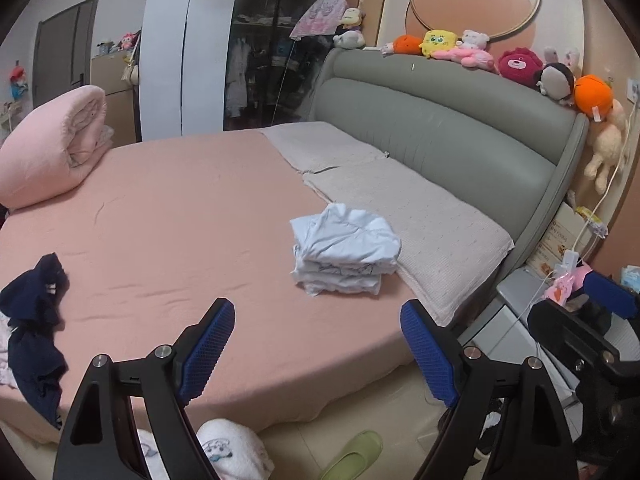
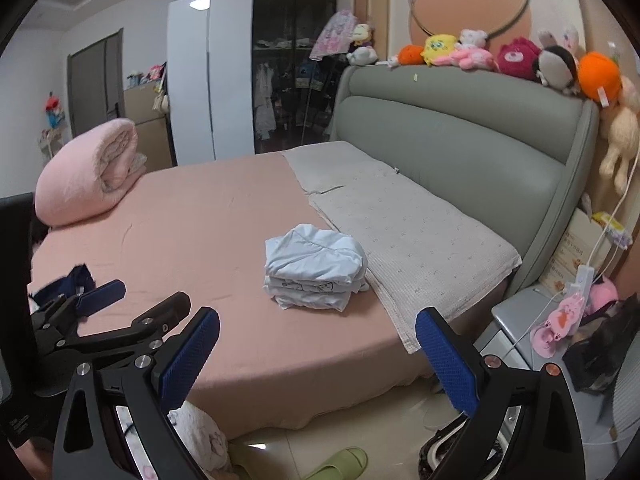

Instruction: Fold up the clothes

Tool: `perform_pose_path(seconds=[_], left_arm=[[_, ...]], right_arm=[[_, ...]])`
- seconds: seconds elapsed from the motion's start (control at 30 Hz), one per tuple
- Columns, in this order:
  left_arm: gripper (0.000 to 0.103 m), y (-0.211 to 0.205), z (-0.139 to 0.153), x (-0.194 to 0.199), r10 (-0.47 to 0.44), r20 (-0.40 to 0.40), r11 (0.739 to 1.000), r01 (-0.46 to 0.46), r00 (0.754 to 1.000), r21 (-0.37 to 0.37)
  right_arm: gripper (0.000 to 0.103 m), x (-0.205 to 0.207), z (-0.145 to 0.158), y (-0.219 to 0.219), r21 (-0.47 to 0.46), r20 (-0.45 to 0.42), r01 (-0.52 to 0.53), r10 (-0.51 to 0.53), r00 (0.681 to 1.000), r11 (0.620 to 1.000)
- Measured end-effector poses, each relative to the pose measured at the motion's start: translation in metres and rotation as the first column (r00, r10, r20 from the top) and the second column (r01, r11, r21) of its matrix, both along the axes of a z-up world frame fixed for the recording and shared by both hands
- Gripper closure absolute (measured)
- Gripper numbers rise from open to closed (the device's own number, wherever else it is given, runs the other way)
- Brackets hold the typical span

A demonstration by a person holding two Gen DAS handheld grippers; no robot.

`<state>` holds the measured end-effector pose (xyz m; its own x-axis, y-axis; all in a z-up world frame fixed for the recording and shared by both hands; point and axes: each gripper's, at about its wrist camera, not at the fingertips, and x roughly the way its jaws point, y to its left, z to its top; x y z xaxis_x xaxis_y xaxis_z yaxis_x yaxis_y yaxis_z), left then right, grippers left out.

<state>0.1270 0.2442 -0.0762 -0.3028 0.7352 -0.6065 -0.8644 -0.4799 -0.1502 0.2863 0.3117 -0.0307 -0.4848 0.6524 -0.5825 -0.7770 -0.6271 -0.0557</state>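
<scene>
Matt pink cotton-like cloth is seen on the bed sheet [image 1: 192,216]; thin, creased white fabric on the folded clothes [image 1: 344,252]. The headboard [image 1: 440,128] is upholstered in smooth leatherette, the wardrobe [image 1: 200,52] finished glossy.

Home bedroom: bed [image 1: 200,208], wardrobe [image 1: 208,52], plush toys [image 1: 516,62].

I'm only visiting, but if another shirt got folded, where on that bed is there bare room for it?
The pink sheet lies bare between the rolled pink quilt, the folded white stack and the navy garment. The grey pillow cover by the headboard is bare too. The bedside table is crowded.
</scene>
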Motion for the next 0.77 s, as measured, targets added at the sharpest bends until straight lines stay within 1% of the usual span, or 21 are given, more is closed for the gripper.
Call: perform_pose_path(seconds=[0.13,0.23,0.43,0.63,0.77], left_arm=[[0.018,-0.015,-0.005,-0.002,0.013,0.042,0.999,-0.014,0.999,0.038],[0.018,-0.021,-0.008,-0.004,0.006,0.073,0.999,-0.009,0.997,0.04],[0.018,-0.021,-0.005,0.011,0.024,-0.023,1.0,-0.023,0.999,0.003],[0.018,-0.022,-0.005,0.012,-0.018,0.015,1.0,0.018,1.0,0.014],[0.018,-0.024,-0.001,0.021,-0.019,-0.05,1.0,0.02,0.999,0.004]], right_arm=[[0.004,-0.006,-0.009,-0.014,-0.011,0.043,-0.049,0.05,0.998,0.999],[0.004,-0.005,-0.013,-0.018,-0.016,0.058,-0.046,0.047,0.997,0.999],[0.004,-0.001,-0.019,-0.023,-0.021,0.08,-0.033,0.035,0.996,0.999],[0.004,0.008,-0.016,-0.022,-0.021,0.069,-0.007,0.008,0.998,1.0],[0.004,0.012,-0.015,-0.022,-0.019,0.064,0.005,-0.004,0.998,1.0]])
